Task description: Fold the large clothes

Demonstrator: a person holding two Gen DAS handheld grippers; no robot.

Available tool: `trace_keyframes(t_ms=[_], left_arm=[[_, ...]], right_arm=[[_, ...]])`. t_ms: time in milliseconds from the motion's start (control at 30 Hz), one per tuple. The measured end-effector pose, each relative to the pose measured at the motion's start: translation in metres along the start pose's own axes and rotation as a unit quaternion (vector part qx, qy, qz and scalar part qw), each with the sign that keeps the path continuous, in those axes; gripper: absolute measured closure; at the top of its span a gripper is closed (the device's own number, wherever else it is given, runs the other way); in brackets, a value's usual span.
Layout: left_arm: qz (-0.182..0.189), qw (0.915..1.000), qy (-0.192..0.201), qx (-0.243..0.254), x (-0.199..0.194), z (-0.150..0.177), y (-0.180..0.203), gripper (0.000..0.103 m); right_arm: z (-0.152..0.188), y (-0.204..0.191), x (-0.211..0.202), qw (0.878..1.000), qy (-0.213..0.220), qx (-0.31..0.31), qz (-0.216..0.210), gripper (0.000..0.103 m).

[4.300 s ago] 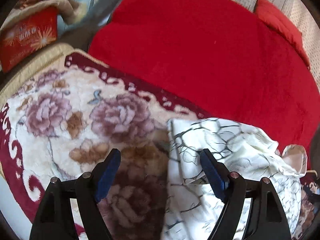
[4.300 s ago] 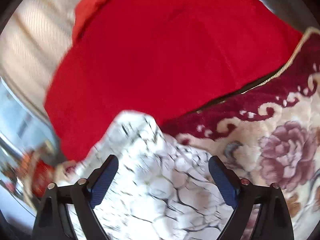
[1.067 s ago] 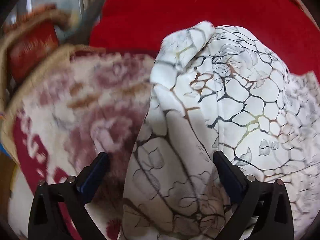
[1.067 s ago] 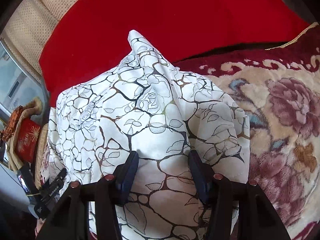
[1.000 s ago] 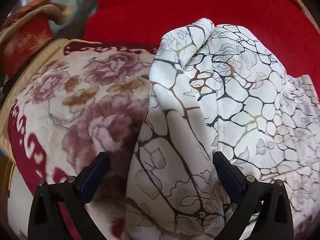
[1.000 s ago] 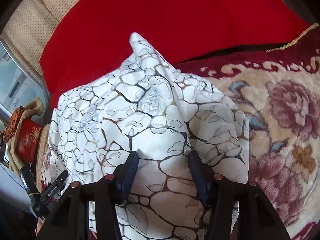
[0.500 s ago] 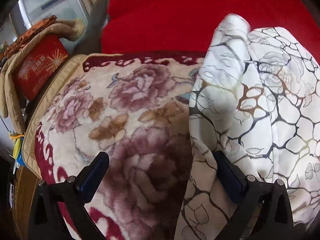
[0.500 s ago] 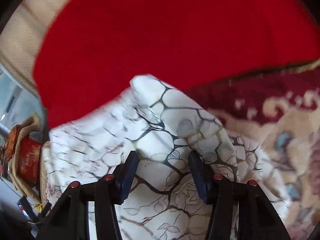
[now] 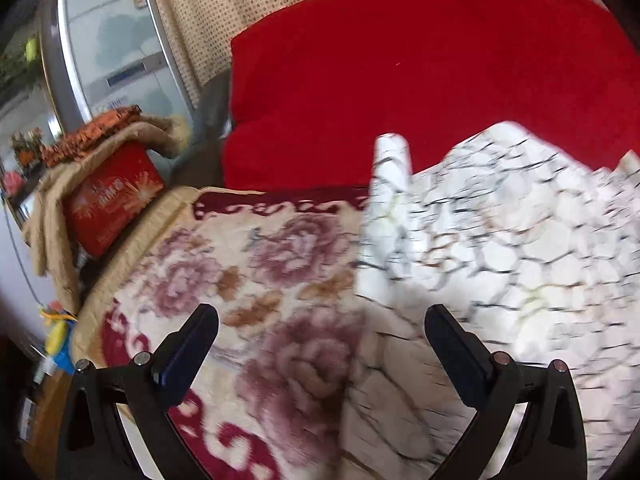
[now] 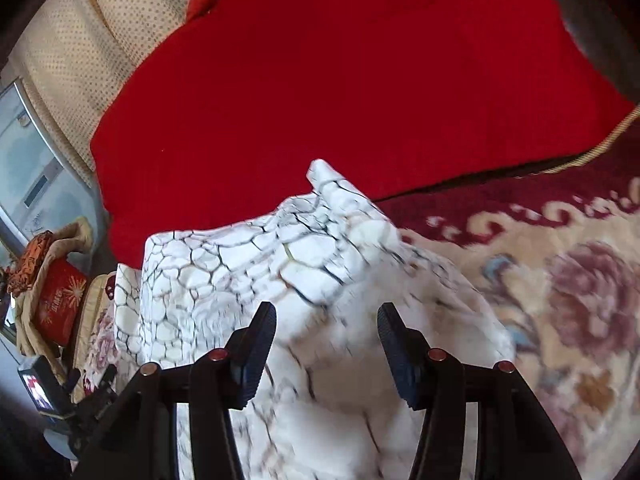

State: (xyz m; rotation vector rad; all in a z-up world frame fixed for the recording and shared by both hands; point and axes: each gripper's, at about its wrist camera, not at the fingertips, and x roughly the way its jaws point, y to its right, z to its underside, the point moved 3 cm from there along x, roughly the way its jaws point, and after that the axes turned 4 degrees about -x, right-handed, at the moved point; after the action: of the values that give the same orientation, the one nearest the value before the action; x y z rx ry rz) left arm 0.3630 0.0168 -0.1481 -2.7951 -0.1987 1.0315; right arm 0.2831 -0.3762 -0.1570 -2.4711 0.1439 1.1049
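The garment is white cloth with a dark crackle pattern (image 9: 500, 248), bunched on a floral blanket. In the left wrist view it fills the right half, blurred by motion. My left gripper (image 9: 322, 322) is open, its right finger against the cloth's left edge, nothing between the pads. In the right wrist view the garment (image 10: 248, 264) is heaped in front of my right gripper (image 10: 326, 316). Its fingers stand partly open with cloth lying between them; whether they pinch it I cannot tell.
A floral cream and maroon blanket (image 9: 248, 280) covers the near surface. A red blanket (image 9: 420, 80) lies behind it. A red box (image 9: 112, 200) under draped beige cloth stands at the left. A window (image 9: 112, 48) and dotted curtain are behind.
Both grippers have pulled back and tilted up. The garment has dropped lower and further from both cameras. The left gripper now has mostly blanket between its fingers.
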Motion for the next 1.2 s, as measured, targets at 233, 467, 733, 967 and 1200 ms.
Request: trace_keyframes(t_ms=[233,467,733,967,1200], left_arm=[[0.092,0.9956,0.018,0.006,-0.033,0.012,0.042,0.0],[0.138,0.9891,0.004,0.05,-0.048,0.029,0.093,0.0],[0.13,0.9863,-0.057,0.084,-0.016,0.049,0.125,0.0],[0.156,0.9851,-0.056,0.045,-0.006,0.056,0.117,0.0],[0.158,0.9852,-0.049,0.043,-0.004,0.056,0.118,0.0]], right_arm=[[0.04,0.014,0.011,0.998,-0.052,-0.004,0.024,0.04],[0.048,-0.015,-0.027,0.999,0.021,-0.043,0.0,0.04],[0.06,0.002,0.006,0.999,-0.042,0.008,0.009,0.04],[0.062,-0.007,0.006,0.999,-0.027,-0.011,0.04,0.037],[0.062,-0.011,0.011,0.996,-0.013,-0.039,0.073,0.035]])
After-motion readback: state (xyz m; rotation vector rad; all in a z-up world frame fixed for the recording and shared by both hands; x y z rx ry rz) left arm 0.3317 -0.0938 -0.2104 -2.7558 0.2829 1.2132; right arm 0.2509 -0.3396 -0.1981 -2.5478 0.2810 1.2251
